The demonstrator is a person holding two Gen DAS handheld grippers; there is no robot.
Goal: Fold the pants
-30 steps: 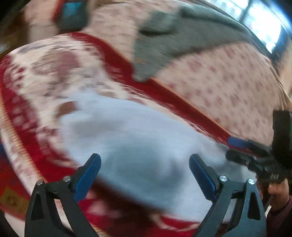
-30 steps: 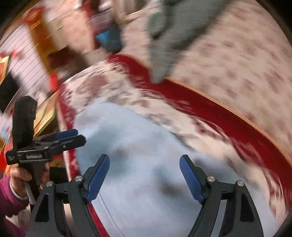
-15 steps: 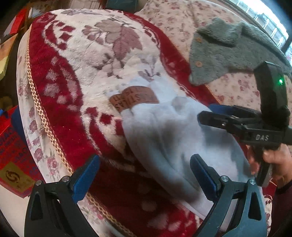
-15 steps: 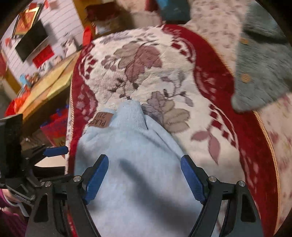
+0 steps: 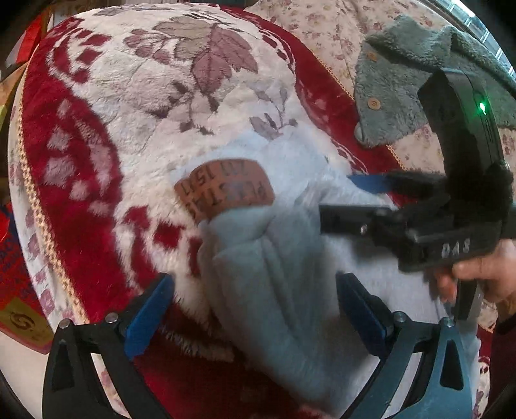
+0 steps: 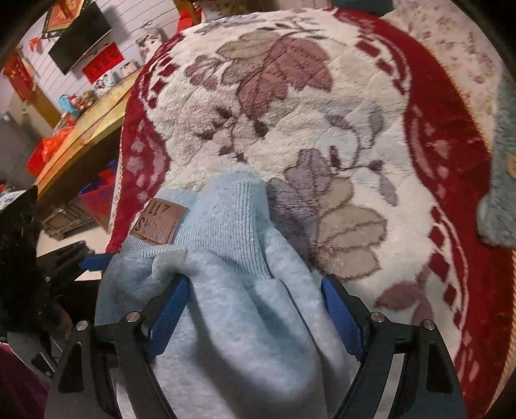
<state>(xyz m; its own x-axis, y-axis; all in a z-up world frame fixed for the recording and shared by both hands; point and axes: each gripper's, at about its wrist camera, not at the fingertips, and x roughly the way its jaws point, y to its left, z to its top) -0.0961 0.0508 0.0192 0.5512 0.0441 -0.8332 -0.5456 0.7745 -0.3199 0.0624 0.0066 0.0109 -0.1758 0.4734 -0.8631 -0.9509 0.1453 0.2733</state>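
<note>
Pale blue fleece pants (image 6: pixel 245 322) bunched on blanket (image 6: pixel 290 106), brown patch (image 6: pixel 159 222) at 10 o'clock; right gripper (image 6: pixel 254 312) and left gripper (image 5: pixel 254 319) spread, gripping nothing.

Both the left gripper (image 5: pixel 254 309) and right gripper (image 6: pixel 254 309) point steeply down, jaws spread wide.

Plush red-and-cream floral blanket (image 6: pixel 290 106) over a pale floral bedspread (image 5: pixel 325 29), wall-mounted television (image 6: pixel 80 35) on white panelled wall, cluttered wooden table (image 6: pixel 84 129), bright window (image 5: pixel 483 22) at upper right
</note>
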